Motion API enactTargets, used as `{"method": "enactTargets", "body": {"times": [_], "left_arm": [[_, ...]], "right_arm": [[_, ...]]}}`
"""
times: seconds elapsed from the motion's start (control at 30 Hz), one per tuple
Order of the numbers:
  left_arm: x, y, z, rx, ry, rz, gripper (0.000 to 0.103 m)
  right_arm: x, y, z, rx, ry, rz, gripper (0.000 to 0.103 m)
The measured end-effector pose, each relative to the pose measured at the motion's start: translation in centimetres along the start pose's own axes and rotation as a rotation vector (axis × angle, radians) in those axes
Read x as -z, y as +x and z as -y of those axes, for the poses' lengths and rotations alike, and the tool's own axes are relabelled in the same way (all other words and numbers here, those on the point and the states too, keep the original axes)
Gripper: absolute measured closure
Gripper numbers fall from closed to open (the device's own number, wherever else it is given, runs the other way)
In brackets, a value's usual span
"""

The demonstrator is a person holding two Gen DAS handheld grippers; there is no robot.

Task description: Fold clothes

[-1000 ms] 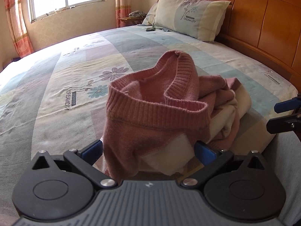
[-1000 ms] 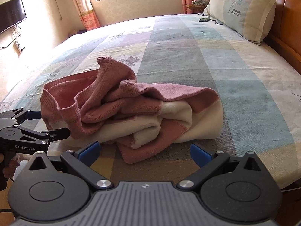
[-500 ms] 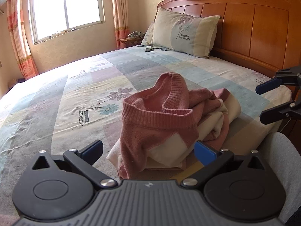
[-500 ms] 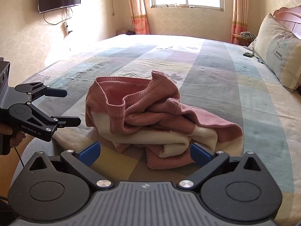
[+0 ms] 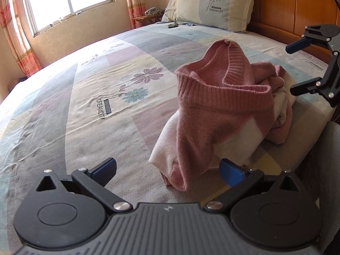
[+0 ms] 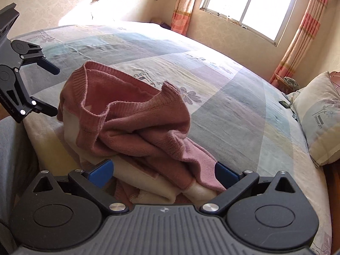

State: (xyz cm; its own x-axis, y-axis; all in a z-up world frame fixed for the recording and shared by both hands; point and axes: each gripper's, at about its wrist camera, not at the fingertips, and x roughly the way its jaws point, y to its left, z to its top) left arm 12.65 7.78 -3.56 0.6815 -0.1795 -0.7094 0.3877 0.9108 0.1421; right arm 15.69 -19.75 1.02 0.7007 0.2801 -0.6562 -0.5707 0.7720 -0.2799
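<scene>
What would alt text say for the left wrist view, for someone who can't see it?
A crumpled pink and cream sweater lies in a heap on a patchwork bedspread, just ahead of the open left tongs, which hold nothing. The right tongs, also open, show at the right edge, with a pillow and wooden headboard behind.

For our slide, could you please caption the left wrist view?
Open left gripper faces a crumpled pink-and-cream sweater on the patchwork bedspread; open right gripper hovers beside it.
</scene>
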Motion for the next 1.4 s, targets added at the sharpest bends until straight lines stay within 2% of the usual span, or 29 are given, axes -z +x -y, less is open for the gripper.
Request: {"method": "enactTargets", "body": {"times": [0.1,0.2,0.37,0.43,0.53,0.57,0.63,0.77,0.97,1.07,1.1,1.23,1.33,1.4], "left_arm": [[0.1,1.2,0.3,-0.005,0.004,-0.004,0.001],[-0.4,2.6,-0.3,-0.032,-0.048,0.010,0.001],[-1.2,3.9,-2.9,-0.133,-0.142,0.024,0.000],[-1.5,3.9,-3.4,-0.147,-0.157,0.034,0.000],[-1.5,4.3,-3.1,-0.118,-0.152,0.027,0.001],[-1.5,4.4,-3.0,-0.108,-0.150,0.024,0.001],[-1.5,4.7,-2.8,-0.086,-0.146,0.018,0.001],[-1.5,5.2,-2.3,-0.044,-0.137,0.006,0.001],[-1.6,6.1,-1.6,0.020,-0.124,-0.011,0.001],[-1.5,6.1,-2.1,0.003,-0.141,-0.010,0.001],[-1.5,6.1,-2.3,-0.003,-0.147,-0.010,0.000],[-1.4,6.2,-2.8,-0.009,-0.175,-0.010,0.000],[-1.6,6.3,-3.0,-0.007,-0.188,-0.016,0.000],[-1.7,6.4,-3.2,0.003,-0.208,-0.027,0.000]], "right_arm": [[-0.5,2.0,1.1,0.061,-0.016,-0.033,0.000],[-1.0,3.6,1.6,0.088,-0.015,-0.047,0.000],[-1.8,5.2,2.4,0.138,0.009,-0.042,0.000],[-1.8,5.4,3.7,0.172,0.059,-0.047,0.000],[-1.5,5.5,5.8,0.219,0.149,-0.058,0.000],[-1.4,5.5,6.4,0.212,0.175,-0.061,0.000],[-1.3,5.5,7.1,0.137,0.203,-0.062,0.000],[-2.1,6.6,6.1,0.043,0.150,-0.064,0.000],[-3.5,10.0,3.8,-0.040,0.056,-0.162,0.000],[-3.7,11.0,4.5,-0.047,0.082,-0.184,0.000],[-3.8,11.2,4.9,-0.030,0.097,-0.187,0.000],[-3.4,12.5,7.7,0.138,0.194,-0.214,0.000],[-1.8,13.5,10.3,0.239,0.257,-0.241,0.000],[-0.8,13.8,11.7,0.245,0.299,-0.249,0.000]]}}
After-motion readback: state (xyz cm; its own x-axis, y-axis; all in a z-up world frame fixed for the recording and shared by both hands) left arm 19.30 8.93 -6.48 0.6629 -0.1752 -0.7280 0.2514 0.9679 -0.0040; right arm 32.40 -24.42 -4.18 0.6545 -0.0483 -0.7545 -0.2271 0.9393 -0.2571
